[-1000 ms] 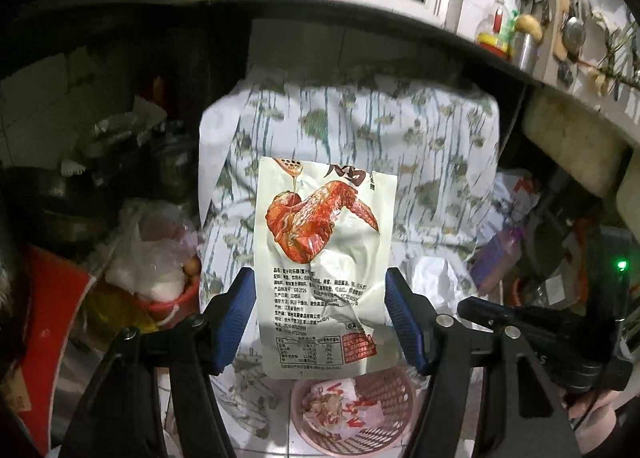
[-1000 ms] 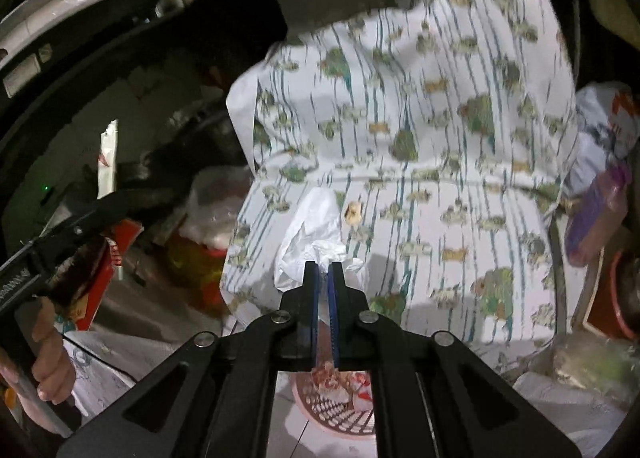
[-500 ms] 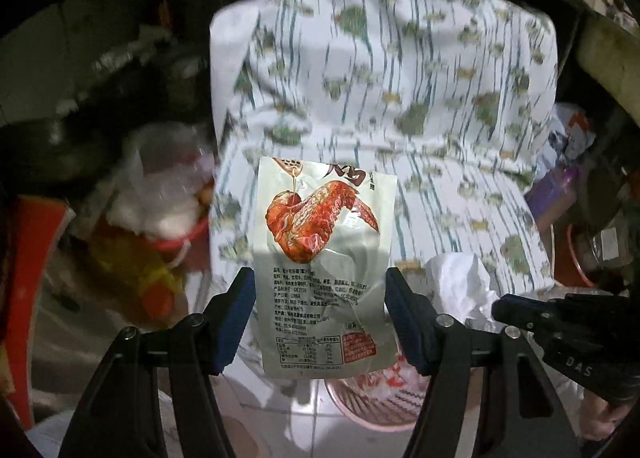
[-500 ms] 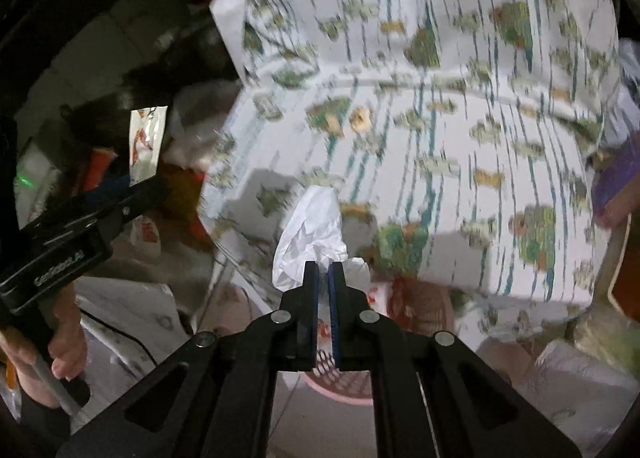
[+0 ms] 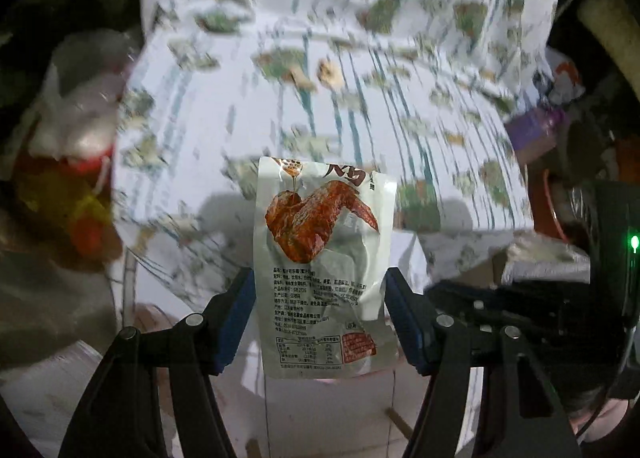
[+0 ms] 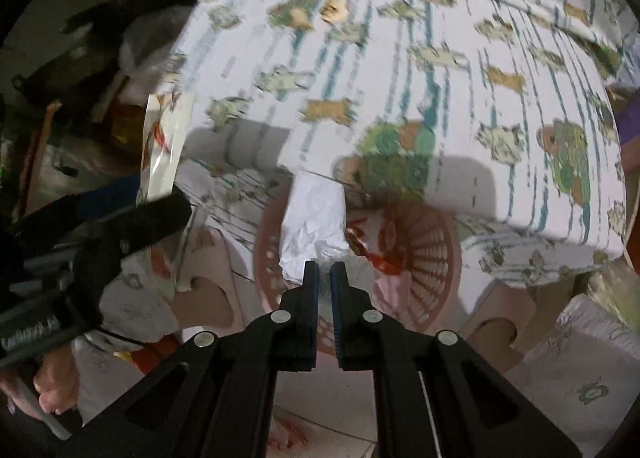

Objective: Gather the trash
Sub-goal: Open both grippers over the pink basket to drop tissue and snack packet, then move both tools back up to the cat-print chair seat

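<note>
My left gripper [image 5: 319, 286] is shut on a silvery snack packet [image 5: 324, 258] printed with a red chicken wing, its blue pads pressing both side edges. The right gripper [image 6: 325, 270] pinches a crumpled white tissue [image 6: 314, 222] at its tips, the jaws only a sliver apart. Directly below the tissue sits a pink plastic basket [image 6: 432, 258] on the floor, with wrappers inside. In the right wrist view the left gripper [image 6: 120, 218] and the packet [image 6: 164, 146] hang to the left of the basket. Both grippers point steeply down in front of a cloth-covered table [image 6: 400, 78].
A red bucket with a plastic bag [image 5: 72, 146] stands left of the table, and a purple item [image 5: 536, 130] lies to its right. Tan cut-out boards [image 6: 500, 322] and a printed white bag [image 6: 580, 358] lie on the tiled floor. A hand [image 6: 52, 382] grips the left tool.
Both grippers have sunk and tipped downward past the table's front edge. The pink basket now lies right under the tissue. The packet stays clamped in the left jaws.
</note>
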Tool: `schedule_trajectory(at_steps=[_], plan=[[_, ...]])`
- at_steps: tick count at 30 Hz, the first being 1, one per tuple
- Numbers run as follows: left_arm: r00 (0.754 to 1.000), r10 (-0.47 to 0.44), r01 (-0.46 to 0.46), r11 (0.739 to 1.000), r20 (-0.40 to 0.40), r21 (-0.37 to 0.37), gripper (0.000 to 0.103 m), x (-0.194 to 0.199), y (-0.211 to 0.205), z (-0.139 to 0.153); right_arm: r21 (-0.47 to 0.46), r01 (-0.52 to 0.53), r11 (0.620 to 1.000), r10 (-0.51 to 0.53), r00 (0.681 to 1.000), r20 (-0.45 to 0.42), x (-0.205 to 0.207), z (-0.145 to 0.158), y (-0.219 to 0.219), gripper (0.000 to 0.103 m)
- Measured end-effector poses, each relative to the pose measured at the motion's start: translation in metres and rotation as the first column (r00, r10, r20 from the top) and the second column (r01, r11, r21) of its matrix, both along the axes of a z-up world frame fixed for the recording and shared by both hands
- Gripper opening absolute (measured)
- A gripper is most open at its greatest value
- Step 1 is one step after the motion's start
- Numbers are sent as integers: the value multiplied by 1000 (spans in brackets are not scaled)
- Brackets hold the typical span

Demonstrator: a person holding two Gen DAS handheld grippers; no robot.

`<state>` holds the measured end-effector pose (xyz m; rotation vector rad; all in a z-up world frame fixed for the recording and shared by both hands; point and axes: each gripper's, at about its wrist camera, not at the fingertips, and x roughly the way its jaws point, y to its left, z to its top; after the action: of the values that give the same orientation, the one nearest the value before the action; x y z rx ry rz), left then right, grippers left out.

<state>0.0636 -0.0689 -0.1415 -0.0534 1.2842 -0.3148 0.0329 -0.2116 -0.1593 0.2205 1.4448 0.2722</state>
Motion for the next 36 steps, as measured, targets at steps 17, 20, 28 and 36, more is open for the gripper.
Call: schedule_trajectory(at_steps=[17, 20, 28, 36], plan=[[979, 65, -73, 997, 194, 36, 87, -3, 15, 41, 18, 175, 984, -175, 978, 111, 13, 35, -43, 37], [954, 86, -109, 992, 288, 65, 87, -5, 24, 60, 2, 182, 983, -180, 971, 158, 14, 45, -44, 37], [908, 143, -180, 982, 395, 57, 88, -10, 47, 87, 20, 157, 987, -158, 966, 205, 10, 59, -38, 37], [896, 215, -239, 971, 388, 14, 88, -7, 64, 90, -12, 155, 988, -148, 958, 246, 8, 66, -33, 38]])
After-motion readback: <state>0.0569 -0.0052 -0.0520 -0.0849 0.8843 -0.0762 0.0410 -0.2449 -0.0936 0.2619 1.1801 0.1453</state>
